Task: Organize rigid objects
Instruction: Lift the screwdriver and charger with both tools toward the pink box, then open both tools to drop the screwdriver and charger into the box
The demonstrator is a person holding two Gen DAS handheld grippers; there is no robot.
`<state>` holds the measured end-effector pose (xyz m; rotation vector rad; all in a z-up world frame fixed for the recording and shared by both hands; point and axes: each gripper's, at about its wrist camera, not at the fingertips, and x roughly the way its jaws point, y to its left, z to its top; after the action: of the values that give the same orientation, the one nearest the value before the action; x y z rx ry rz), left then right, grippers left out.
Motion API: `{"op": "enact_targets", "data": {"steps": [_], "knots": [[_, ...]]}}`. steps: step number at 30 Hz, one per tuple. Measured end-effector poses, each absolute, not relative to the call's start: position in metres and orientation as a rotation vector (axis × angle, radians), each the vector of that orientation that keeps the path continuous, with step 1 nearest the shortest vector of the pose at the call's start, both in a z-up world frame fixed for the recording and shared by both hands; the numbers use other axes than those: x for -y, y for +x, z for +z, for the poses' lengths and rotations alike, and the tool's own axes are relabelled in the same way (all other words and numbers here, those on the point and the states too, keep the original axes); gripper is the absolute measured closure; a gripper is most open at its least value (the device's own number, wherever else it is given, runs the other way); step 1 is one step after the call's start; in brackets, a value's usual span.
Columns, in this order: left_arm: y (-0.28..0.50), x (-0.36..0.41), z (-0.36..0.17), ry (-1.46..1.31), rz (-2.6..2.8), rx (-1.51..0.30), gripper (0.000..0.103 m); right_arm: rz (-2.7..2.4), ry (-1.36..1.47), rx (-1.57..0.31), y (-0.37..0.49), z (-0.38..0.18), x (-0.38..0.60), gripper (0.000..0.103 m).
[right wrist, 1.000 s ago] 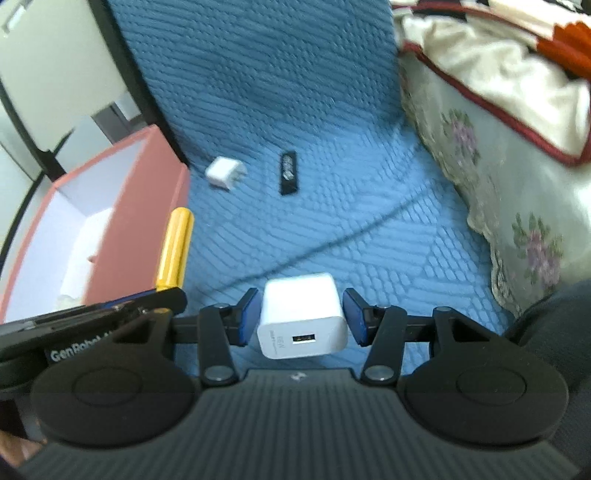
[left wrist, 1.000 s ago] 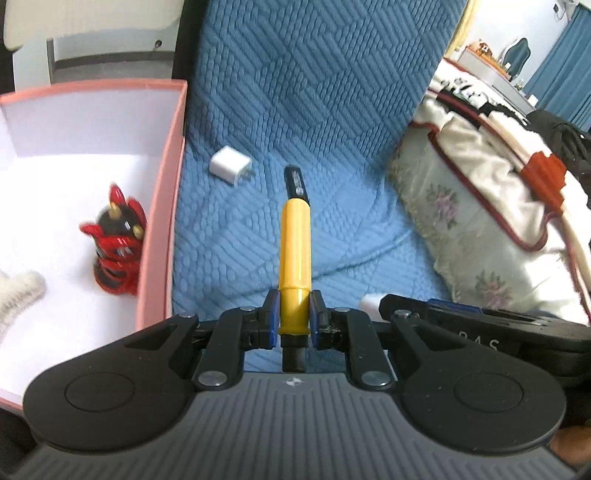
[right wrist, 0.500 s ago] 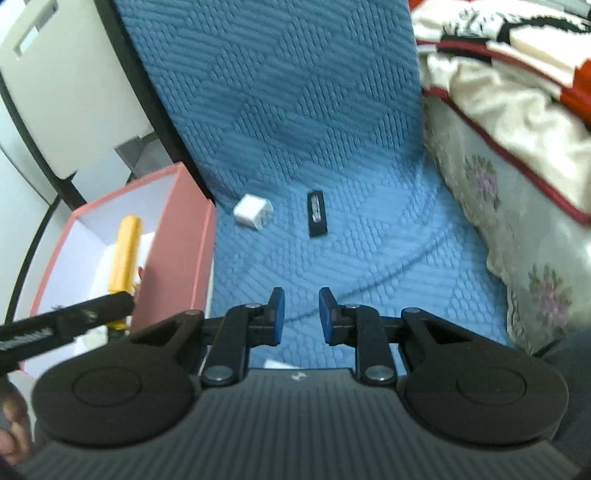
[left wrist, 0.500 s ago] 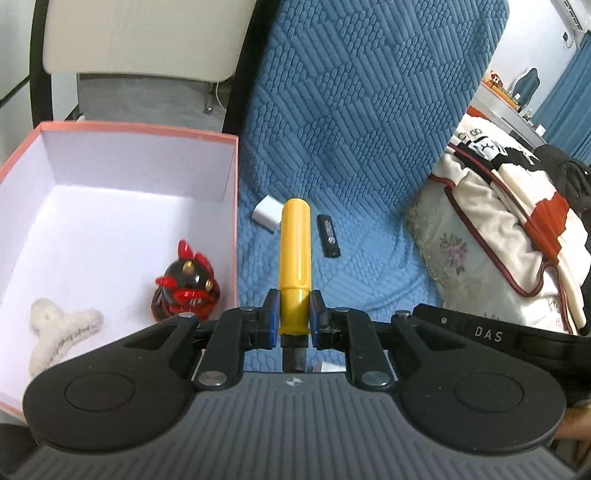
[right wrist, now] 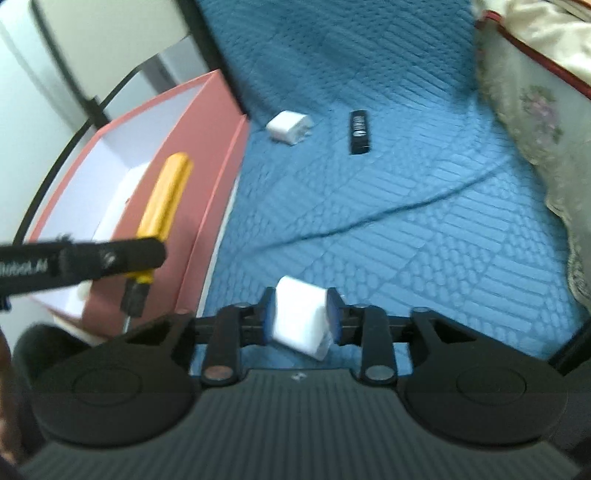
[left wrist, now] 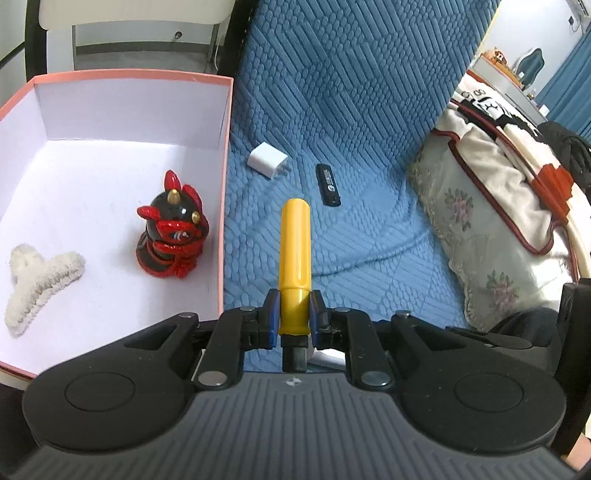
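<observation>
My left gripper is shut on a yellow-handled tool that points forward over the blue quilt, just right of the pink box. The right wrist view shows the same tool beside the box wall. My right gripper has a white charger block tilted between its pads, low over the quilt; its jaws are opening. A small white plug and a black USB stick lie on the quilt ahead.
Inside the box stand a red-and-black figurine and a white fuzzy clip. A floral blanket is heaped along the right. A chair stands behind the box.
The right gripper held the white block, then showed empty, near-closed jaws, and now has the block between them again, lower down. The left gripper with the yellow tool shifted slightly right of the box.
</observation>
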<state>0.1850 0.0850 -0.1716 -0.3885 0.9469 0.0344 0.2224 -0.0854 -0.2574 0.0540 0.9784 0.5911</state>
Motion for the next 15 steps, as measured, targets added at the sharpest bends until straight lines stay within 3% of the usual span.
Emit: {"op": "enact_targets", "data": {"steps": [1, 2, 7, 10, 15], "knots": [[0.184, -0.085, -0.173, -0.389, 0.035, -0.949, 0.084, 0.612, 0.032, -0.961, 0.220, -0.259, 0.082, 0.043], [0.184, -0.084, -0.173, -0.390, 0.035, -0.951, 0.084, 0.628, 0.012, -0.949, 0.218, -0.262, 0.080, 0.038], [0.182, -0.084, -0.176, -0.390, 0.040, -0.959, 0.084, 0.627, -0.128, -0.943, 0.218, -0.277, 0.069, 0.038], [0.181, -0.085, -0.177, -0.393, 0.044, -0.961, 0.084, 0.618, -0.173, -0.923, 0.220, -0.282, 0.064, 0.025], [0.180, -0.085, -0.180, -0.398, 0.048, -0.965, 0.084, 0.617, -0.180, -0.971, 0.229, -0.297, 0.059, 0.022]]}}
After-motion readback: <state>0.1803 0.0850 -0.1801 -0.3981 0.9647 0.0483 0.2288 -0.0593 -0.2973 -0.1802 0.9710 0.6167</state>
